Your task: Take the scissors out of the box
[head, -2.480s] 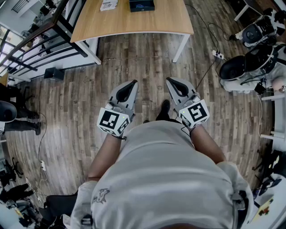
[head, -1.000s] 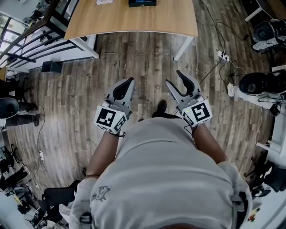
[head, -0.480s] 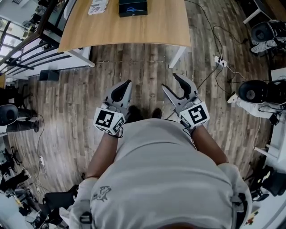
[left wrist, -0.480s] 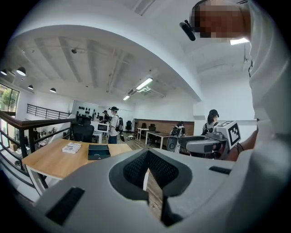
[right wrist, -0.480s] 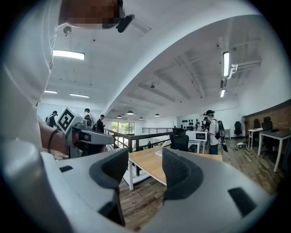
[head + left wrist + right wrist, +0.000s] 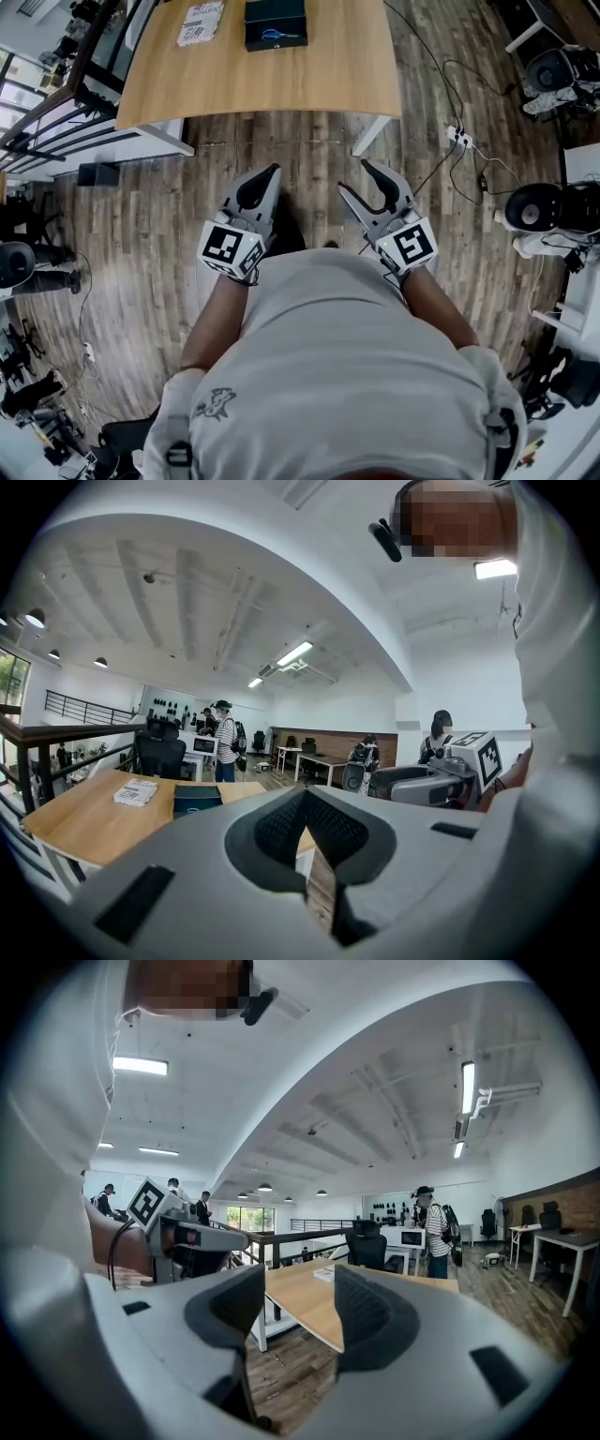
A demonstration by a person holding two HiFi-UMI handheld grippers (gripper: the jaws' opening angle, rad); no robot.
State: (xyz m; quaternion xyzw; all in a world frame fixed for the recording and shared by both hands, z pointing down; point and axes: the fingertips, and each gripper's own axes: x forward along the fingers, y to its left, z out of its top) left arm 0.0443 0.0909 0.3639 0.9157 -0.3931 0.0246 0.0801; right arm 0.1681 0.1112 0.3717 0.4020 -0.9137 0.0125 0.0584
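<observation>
The left gripper's [image 6: 270, 172] fingers are pressed together. The right gripper's [image 6: 355, 178] have just opened wide and hold nothing. A hasty reach may shove the box [image 6: 276, 19] along the surface [image 6: 328, 75] or skid off the scissors [image 6: 278, 35].

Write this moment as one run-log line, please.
left gripper: shut, empty | right gripper: jaws just opened, nothing between | scissors: in box on table, ahead, untouched

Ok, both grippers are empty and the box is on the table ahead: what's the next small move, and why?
Probably step closer to the table: the box with the scissors lies well ahead of both grippers, which hang over the floor. The right gripper is open, the left gripper shut.
</observation>
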